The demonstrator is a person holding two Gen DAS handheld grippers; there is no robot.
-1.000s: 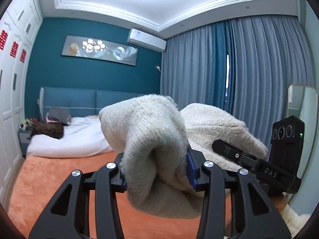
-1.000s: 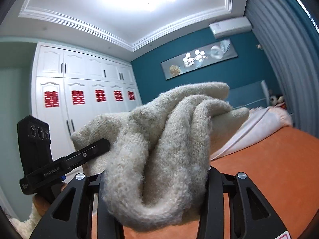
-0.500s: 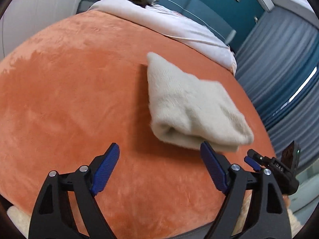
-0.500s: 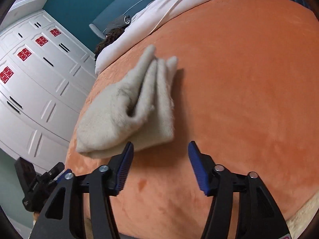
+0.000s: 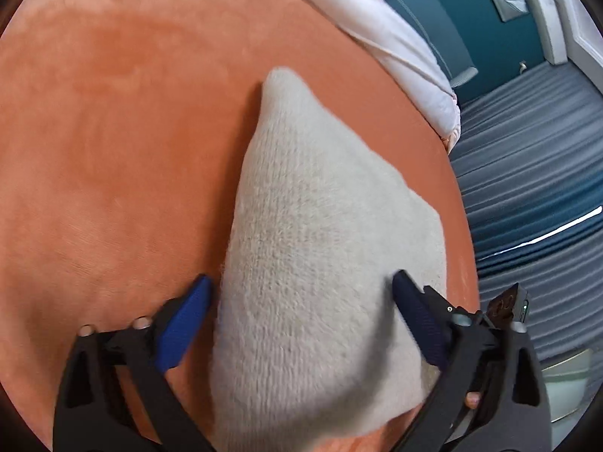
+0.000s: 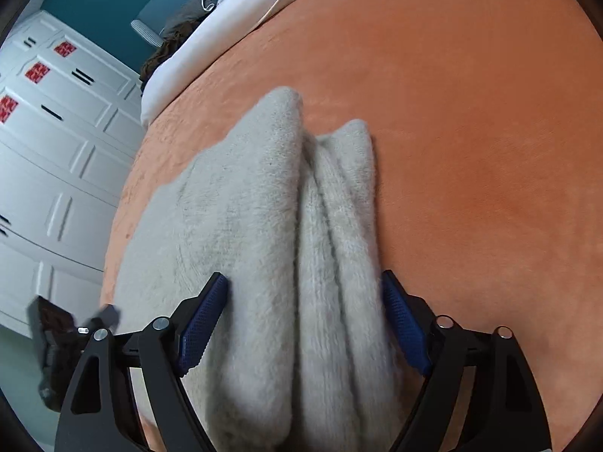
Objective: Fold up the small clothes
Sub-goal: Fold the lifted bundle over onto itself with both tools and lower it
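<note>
Left wrist view, left to right. Outside the left jaw: bare orange blanket [image 5: 113, 132], spreading far ahead of the tips. Between the jaws of the left gripper [image 5: 301, 280]: a folded cream knit [image 5: 320, 207], lying flat on the blanket, broad near the pads and narrowing to a corner well ahead of them. Jaws closing around it, not clamped: left pad [image 5: 181, 327] just beside the knit's edge with a dark sliver of shadow between, right pad lying against the knit's top near its other edge. Outside the right jaw: a thin strip of blanket, then the bed's edge and grey-blue curtain [image 5: 527, 169]. Ahead and to the right of the tips: white sheet [image 5: 395, 45] bunched along the blanket's far side. Close behind the right jaw, a dark blurred device, too smeared to read.

Right wrist view, left to right. Far outside the left jaw: white wardrobe [image 6: 56, 150] with red emblems, and a blurred black device low down. Between the jaws of the right gripper [image 6: 304, 277]: the same knit, here showing its stacked folds as ridges running straight ahead from the pads, the broad layer reaching out past the left jaw. Jaws closing, both blue pads at the fabric, left on the broad layer, right at the outermost fold; no pinch visible. Outside the right jaw: open blanket.
</note>
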